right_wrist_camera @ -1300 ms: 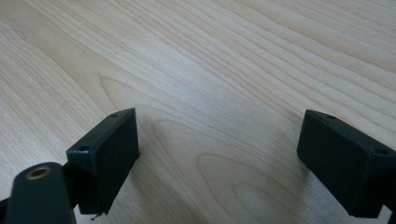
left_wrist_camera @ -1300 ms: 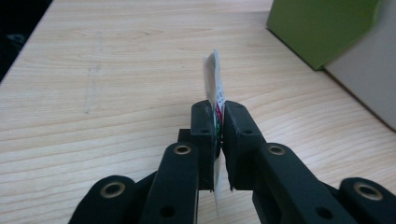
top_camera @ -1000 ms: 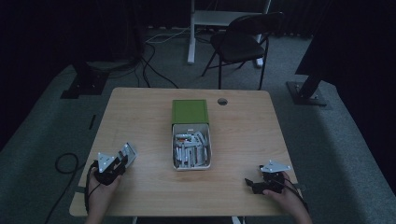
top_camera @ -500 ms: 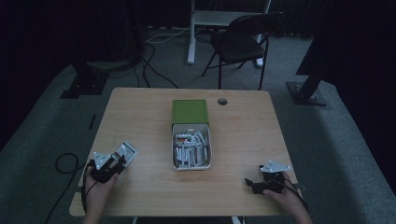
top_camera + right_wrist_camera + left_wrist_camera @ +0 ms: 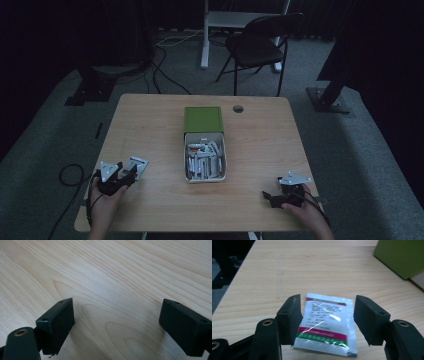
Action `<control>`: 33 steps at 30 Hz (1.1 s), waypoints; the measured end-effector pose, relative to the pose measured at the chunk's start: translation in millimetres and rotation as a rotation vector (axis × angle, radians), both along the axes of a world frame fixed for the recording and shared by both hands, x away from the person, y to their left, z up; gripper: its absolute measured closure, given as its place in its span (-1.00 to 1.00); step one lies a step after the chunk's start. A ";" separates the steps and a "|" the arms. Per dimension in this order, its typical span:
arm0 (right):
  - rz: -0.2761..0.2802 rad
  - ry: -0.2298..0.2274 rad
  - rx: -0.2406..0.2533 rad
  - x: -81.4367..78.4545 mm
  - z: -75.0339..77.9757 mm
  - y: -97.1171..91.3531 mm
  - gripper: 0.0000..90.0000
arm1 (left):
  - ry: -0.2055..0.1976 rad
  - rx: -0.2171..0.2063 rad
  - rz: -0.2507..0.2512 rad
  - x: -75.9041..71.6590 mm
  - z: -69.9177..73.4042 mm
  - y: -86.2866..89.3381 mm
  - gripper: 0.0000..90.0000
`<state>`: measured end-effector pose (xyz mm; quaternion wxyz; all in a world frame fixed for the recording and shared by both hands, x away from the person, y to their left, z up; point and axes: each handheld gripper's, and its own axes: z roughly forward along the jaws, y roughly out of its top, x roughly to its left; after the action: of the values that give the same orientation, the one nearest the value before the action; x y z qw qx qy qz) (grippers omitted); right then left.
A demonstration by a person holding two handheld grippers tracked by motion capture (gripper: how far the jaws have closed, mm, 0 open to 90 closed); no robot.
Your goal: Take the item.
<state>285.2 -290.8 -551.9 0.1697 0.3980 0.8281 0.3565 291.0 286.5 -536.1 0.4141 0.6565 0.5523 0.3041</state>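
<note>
At the near left of the worktop (image 5: 150, 120), the left tool (image 5: 131, 171) is hovering low over a single white sachet (image 5: 327, 323) with green and red bands. In the left gripper view the sachet is lying flat on the wood, just in front of the tool and between its two black jaws, which are standing wide apart with a clear gap to the packet on each side and holding nothing. The sachet's long axis is running near to far, roughly along the direction the tool is pointing, so the jaws are bracketing its narrow width; that looks like the relation any coming pinch depends on.

In the middle of the worktop a white tray (image 5: 204, 178) full of similar sachets is sitting with a green lid or box (image 5: 203, 119) touching its far end, well apart from the loose sachet.

At the near right, the right tool (image 5: 270, 197) is resting low over bare wood, its jaws spread wide and empty, pointing left toward the tray. The left hand (image 5: 102, 209) is much the nearer to the loose sachet.
</note>
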 end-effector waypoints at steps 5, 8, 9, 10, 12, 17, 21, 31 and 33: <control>0.000 0.000 0.000 0.1 0.0 -0.1 -0.72 | -0.003 0.000 -0.051 -0.7 1.2 -8.4 -0.05; 0.000 0.001 0.001 0.2 0.1 -0.1 -0.72 | 0.000 0.008 -0.108 -1.2 2.0 -14.7 -0.03; 0.000 0.001 0.001 0.3 0.1 -0.1 -0.72 | -0.001 0.009 -0.118 -1.4 2.4 -16.1 -0.03; 0.000 0.001 0.001 0.3 0.1 -0.1 -0.72 | 0.000 0.010 -0.132 -1.7 2.9 -17.4 -0.03; 0.000 0.002 0.001 0.3 0.1 -0.1 -0.72 | -0.008 0.007 -0.156 -2.0 3.5 -20.0 -0.03; 0.000 0.002 0.001 0.4 0.2 -0.1 -0.72 | -0.001 -0.012 -0.265 -3.7 4.6 -29.1 -0.01; 0.000 0.002 0.001 0.4 0.2 -0.1 -0.72 | 0.007 0.005 -0.332 -5.9 4.5 -37.0 0.00; 0.000 0.002 0.001 0.3 0.2 -0.1 -0.72 | -0.023 0.013 -0.473 -10.5 3.5 -52.8 -0.01; 0.000 0.002 0.001 0.4 0.2 -0.1 -0.72 | -0.013 0.017 -0.492 -11.3 3.8 -54.2 -0.02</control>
<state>285.6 -290.9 -551.7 0.1688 0.3983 0.8281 0.3566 279.6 232.3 -532.3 0.4736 0.7728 0.3705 0.2031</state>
